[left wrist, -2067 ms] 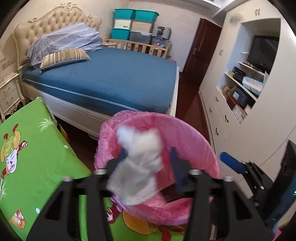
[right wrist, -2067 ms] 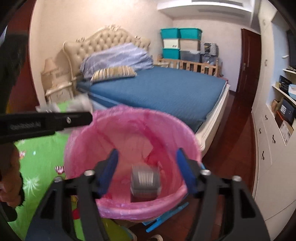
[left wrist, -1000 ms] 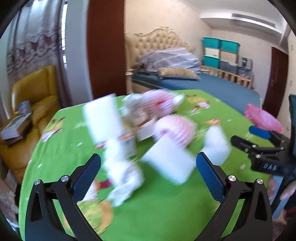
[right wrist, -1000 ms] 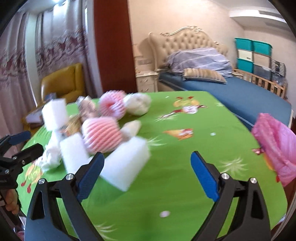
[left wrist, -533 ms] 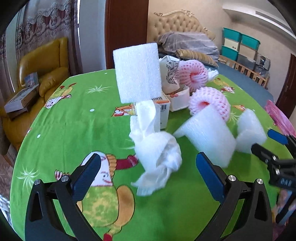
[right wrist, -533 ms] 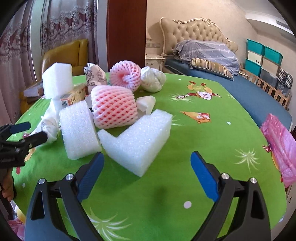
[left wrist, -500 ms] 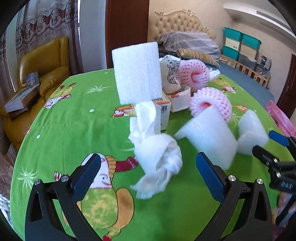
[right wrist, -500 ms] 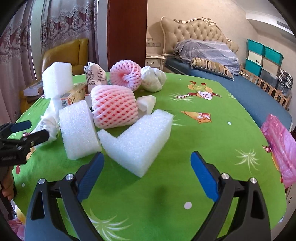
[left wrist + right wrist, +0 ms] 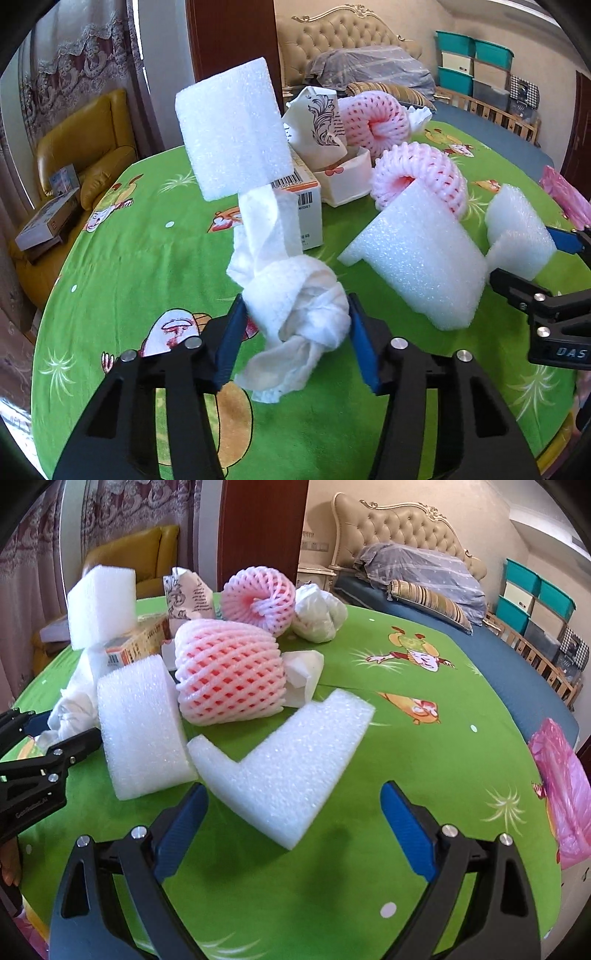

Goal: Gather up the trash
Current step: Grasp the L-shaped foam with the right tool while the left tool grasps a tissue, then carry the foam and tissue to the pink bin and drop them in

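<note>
Left wrist view: the left tool point(image 9: 293, 334), wide open half a second ago, is now closing on the knotted white tissue point(image 9: 295, 314) between its jaws. The right tool point(image 9: 291, 825) stays open before the L-shaped foam point(image 9: 284, 760).

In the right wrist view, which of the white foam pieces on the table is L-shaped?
The L-shaped foam piece lies flat, nearest the right gripper; the other foam pieces are plain blocks standing further left.
</note>
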{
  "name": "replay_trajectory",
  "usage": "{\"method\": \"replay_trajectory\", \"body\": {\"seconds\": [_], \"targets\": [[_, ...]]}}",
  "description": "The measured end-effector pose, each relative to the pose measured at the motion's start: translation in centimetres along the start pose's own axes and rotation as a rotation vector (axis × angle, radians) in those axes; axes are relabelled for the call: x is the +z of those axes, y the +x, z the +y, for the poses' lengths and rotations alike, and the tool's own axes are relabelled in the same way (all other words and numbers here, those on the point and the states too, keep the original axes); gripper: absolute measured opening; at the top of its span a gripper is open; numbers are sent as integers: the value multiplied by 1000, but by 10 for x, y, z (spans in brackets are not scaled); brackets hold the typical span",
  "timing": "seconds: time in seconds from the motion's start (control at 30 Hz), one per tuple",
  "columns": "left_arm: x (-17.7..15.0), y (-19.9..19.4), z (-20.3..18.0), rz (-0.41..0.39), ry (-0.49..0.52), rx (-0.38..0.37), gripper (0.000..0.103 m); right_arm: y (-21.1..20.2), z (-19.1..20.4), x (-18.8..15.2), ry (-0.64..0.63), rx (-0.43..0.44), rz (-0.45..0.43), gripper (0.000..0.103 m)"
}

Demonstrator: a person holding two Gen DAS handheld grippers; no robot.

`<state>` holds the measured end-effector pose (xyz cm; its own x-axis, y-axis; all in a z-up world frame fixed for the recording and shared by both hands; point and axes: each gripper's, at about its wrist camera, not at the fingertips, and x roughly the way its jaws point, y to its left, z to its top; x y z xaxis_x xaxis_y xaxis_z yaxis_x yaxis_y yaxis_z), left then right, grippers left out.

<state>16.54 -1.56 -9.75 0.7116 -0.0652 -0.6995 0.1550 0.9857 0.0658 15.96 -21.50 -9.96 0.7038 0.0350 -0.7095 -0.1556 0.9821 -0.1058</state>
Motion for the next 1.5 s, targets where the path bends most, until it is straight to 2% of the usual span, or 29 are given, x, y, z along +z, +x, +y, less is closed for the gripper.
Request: {"method": "replay_trajectory", "body": {"seconds": [0.03, 0.07, 0.17, 0.33, 0.53, 0.63, 0.83, 0.97, 1.17, 1.5], "targets": [[0, 0, 1, -1, -4, -2, 48, 1, 1, -1, -5, 2, 2, 77], [0, 0, 2, -1, -10, -7, 47, 2, 1, -3, -11, 6, 7, 59], [0, 1, 6, -2, -31, -28, 45, -4, 1, -6, -13, 20, -34, 56], [-1, -2, 10, -21, -52, -38, 44, -15, -4, -8, 15, 38, -89, 55], [-4, -9, 21, -64, -109, -95, 44, -23, -16, -12, 72, 69, -124, 56], [-5, -14, 21, -90, -114, -101, 44, -27, -20, -14, 85, 81, -141, 56], [-3, -25, 6, -125, -54, -83, 44, -38, -29, -18, 98, 98, -175, 55], [2, -36, -4, -134, -59, -134, 44, -49, -41, -25, 112, 87, -202, 56], [5, -50, -37, -166, 16, -160, 44, -65, -63, -36, 139, 51, -241, 56], [19, -52, -74, -151, 100, -201, 44, -79, -98, -46, 194, 8, -275, 56]]}}
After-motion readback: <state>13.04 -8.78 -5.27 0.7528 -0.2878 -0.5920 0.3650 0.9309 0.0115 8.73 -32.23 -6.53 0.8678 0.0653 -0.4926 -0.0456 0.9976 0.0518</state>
